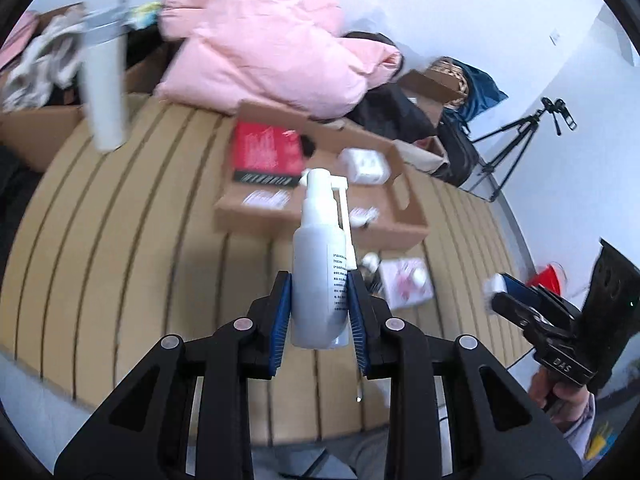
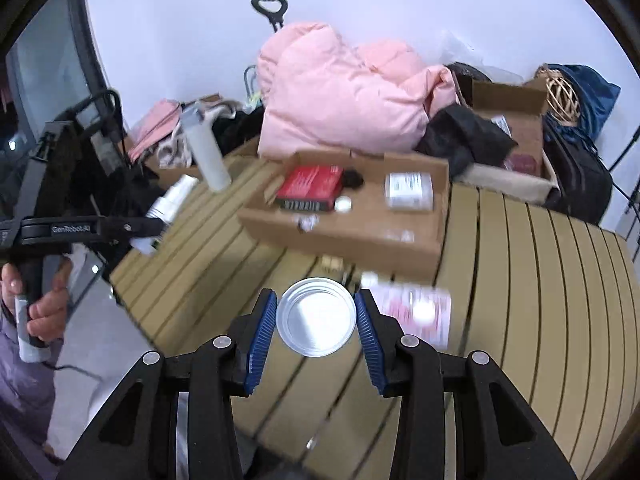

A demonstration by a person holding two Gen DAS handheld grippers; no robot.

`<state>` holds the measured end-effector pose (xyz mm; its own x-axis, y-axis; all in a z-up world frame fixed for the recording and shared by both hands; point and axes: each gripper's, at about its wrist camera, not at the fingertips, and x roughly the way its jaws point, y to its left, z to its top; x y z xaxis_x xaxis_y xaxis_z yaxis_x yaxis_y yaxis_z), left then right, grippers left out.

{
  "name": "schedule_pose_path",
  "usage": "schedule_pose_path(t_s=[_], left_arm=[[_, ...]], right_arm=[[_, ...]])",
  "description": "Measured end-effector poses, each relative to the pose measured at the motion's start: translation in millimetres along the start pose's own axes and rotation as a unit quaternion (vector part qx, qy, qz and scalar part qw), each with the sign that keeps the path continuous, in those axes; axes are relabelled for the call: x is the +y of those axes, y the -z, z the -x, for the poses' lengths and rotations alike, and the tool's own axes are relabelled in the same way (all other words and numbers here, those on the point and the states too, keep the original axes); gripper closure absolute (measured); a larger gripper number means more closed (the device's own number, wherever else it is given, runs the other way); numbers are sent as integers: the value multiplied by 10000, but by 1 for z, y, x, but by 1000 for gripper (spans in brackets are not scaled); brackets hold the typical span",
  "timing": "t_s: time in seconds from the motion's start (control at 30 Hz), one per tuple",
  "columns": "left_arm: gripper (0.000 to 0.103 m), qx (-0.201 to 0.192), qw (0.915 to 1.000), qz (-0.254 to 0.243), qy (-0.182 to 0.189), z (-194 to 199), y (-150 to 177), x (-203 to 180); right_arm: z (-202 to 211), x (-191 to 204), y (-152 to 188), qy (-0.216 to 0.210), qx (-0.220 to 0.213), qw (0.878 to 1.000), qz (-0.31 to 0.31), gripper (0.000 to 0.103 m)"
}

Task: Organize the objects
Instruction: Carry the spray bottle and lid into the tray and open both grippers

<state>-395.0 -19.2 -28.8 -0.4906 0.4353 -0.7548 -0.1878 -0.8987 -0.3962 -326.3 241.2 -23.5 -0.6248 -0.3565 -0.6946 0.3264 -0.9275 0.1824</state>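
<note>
Two grippers are loaded above the slatted table (image 2: 540, 280): the left gripper (image 1: 320, 312) clamps a white spray bottle (image 1: 320, 264) upright (nozzle arm folded down), while the right gripper (image 2: 316, 320) pinches a round tin (image 2: 316, 316), both short of the open cardboard box (image 2: 360, 236).

You have a white spray bottle (image 1: 318, 264) upright between your left pads, a round silver tin (image 2: 316, 316) between your right, before the open cardboard box (image 2: 404, 246).
</note>
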Motion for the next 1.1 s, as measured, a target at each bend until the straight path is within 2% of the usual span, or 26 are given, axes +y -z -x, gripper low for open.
schedule_pose_path(t_s=[0.13, 0.2, 0.27, 0.37, 0.53, 0.57, 0.6, 0.63, 0.67, 0.7, 0.73, 0.9, 0.97, 1.1], left_arm=[[79, 295, 9994, 132, 82, -57, -45, -11], [79, 491, 9984, 245, 105, -97, -63, -15], [79, 685, 9975, 181, 52, -131, -72, -23], [79, 986, 9951, -17, -81, -186, -79, -36], [76, 1197, 9924, -211, -174, -233, -79, -40], [73, 1212, 9923, -226, -83, -234, -78, -37], [63, 1212, 9924, -231, -8, -232, -78, -34], [58, 1180, 9927, -230, 41, -228, -78, -31], [53, 1073, 9940, -229, 52, -222, -79, -27], [52, 906, 9955, -268, 3, -212, -82, -24], [52, 795, 9963, -322, -87, -204, -85, -21], [50, 417, 9970, -431, -483, -154, -95, -12], [43, 283, 9966, -511, -587, -132, -96, -12], [40, 119, 9940, -665, -865, -75, -102, -14]], right_arm=[[-47, -26, -57, -57, 49, 9997, -216, 59], [-84, -49, -89, -292, 108, 9976, -611, 59], [-119, -68, -113, -466, 256, 9939, -970, 59], [-169, -84, -140, -441, 489, 9907, -1193, 59], [-242, -95, -167, -57, 782, 9904, -1138, 59], [-252, -97, -168, 35, 845, 9898, -1146, 59], [-261, -100, -169, 97, 932, 9890, -1148, 59], [-270, -102, -169, 150, 1043, 9879, -1140, 55], [-277, -103, -168, 249, 1110, 9874, -1098, 48], [-278, -102, -167, 287, 1068, 9886, -1020, 29], [-275, -101, -167, 231, 961, 9902, -983, 18], [-239, -102, -167, 121, 696, 9919, -1053, 18], [-212, -101, -166, 163, 657, 9938, -882, 18], [-149, -99, -158, 347, 633, 9960, -525, 18]])
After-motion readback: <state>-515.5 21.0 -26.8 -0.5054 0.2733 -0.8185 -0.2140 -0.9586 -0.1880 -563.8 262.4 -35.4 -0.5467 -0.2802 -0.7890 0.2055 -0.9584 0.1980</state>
